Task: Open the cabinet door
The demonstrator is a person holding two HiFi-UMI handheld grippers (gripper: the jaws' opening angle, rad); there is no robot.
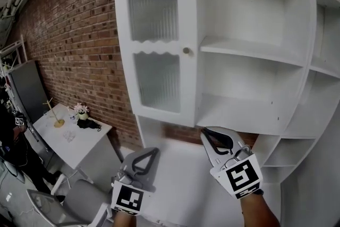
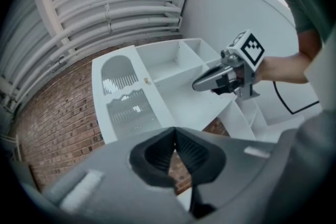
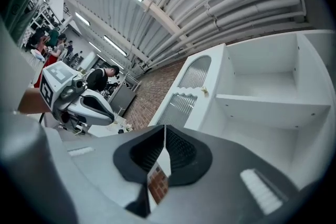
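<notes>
A white cabinet door (image 1: 159, 42) with two ribbed glass panes faces me, a small knob (image 1: 186, 51) on its right edge, beside bare shelves (image 1: 252, 56). Both grippers hover level below the cabinet, touching nothing. My left gripper (image 1: 154, 150) is shut and empty, lower left of the knob. Its tips meet in the left gripper view (image 2: 175, 132), where the door (image 2: 126, 97) and the right gripper (image 2: 197, 85) show. My right gripper (image 1: 206, 134) is also shut and empty, under the shelf compartment. Its tips meet in the right gripper view (image 3: 164, 129), with the knob (image 3: 205, 92) far beyond.
A red brick wall (image 1: 69, 34) runs behind and left of the cabinet. A small white table (image 1: 79, 141) at lower left carries a flower pot (image 1: 81, 110) and a gold stand (image 1: 56, 117). A grey chair (image 1: 79, 196) sits beneath. More white shelving (image 1: 324, 61) continues right.
</notes>
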